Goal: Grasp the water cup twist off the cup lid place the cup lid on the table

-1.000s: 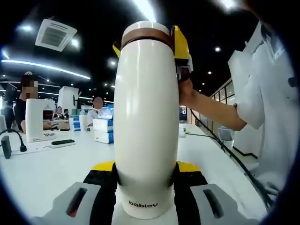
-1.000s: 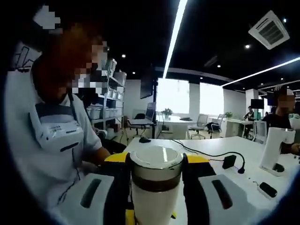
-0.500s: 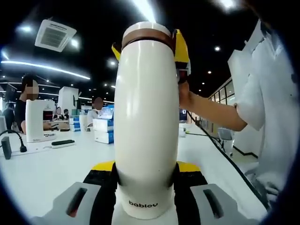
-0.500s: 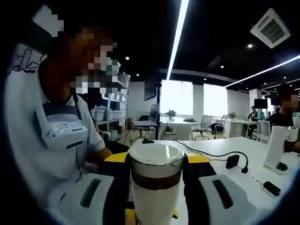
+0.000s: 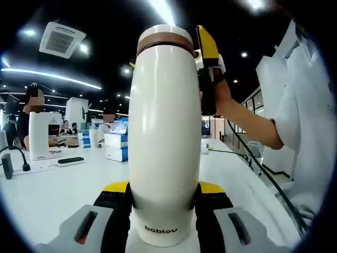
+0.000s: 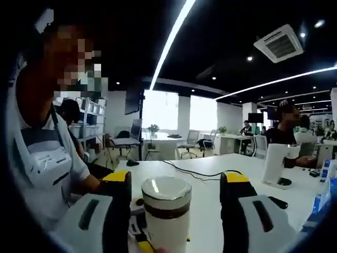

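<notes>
My left gripper (image 5: 164, 188) is shut on the lower body of a tall white water cup (image 5: 164, 147) marked "bablov", held upright over the white table (image 5: 47, 190). The cup's lid (image 5: 164, 38), white with a brown band, sits on top of the cup. In the left gripper view the right gripper (image 5: 206, 52), held by a person's hand, stands just to the right of the lid. In the right gripper view my right gripper (image 6: 176, 180) is open, and the lid (image 6: 166, 194) stands between the jaws with a gap on each side.
A white appliance (image 5: 43, 134), blue-and-white boxes (image 5: 117, 145) and a dark remote (image 5: 70, 160) lie on the far table. A black cable (image 6: 202, 172) and another white appliance (image 6: 278, 165) sit beyond the cup. The person's white shirt (image 5: 308, 121) is close by.
The right gripper's jaws have parted from the lid and now stand wide. It has shifted to the side of the cup top. The left gripper and cup held still.
</notes>
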